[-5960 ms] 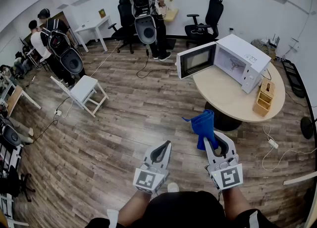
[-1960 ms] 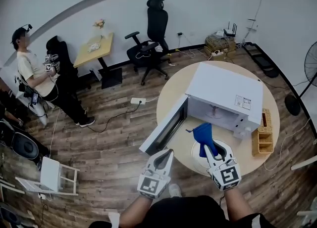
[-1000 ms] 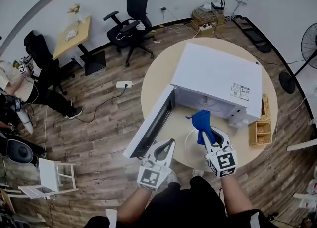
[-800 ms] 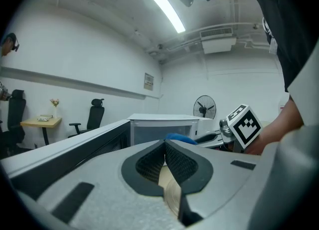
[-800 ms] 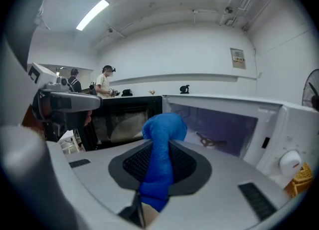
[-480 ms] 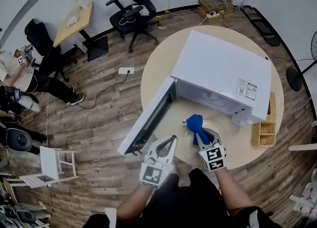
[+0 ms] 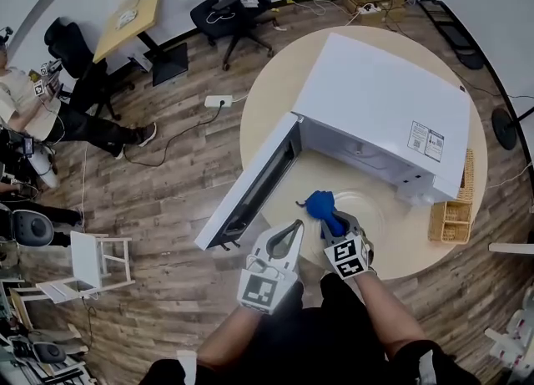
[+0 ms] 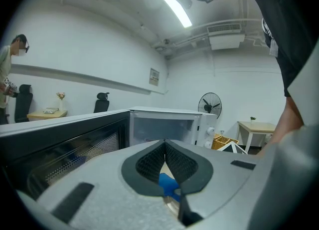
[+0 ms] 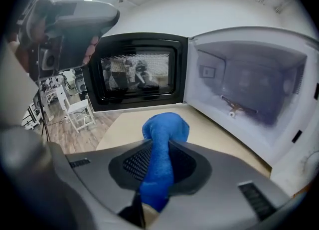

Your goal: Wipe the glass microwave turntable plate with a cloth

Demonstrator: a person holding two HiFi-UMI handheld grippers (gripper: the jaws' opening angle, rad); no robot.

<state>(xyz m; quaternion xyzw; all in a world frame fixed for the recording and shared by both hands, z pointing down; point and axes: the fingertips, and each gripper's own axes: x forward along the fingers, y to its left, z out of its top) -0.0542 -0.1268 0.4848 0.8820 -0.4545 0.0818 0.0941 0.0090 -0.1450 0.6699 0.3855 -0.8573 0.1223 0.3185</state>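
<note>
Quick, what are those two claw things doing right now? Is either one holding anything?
Left gripper: closed, holding nothing.
Right gripper: closed on the blue cloth.

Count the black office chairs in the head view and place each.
2. One black office chair stands top centre, right of the wooden desk; the second chair is left of that desk. Others may be out of view.
</note>
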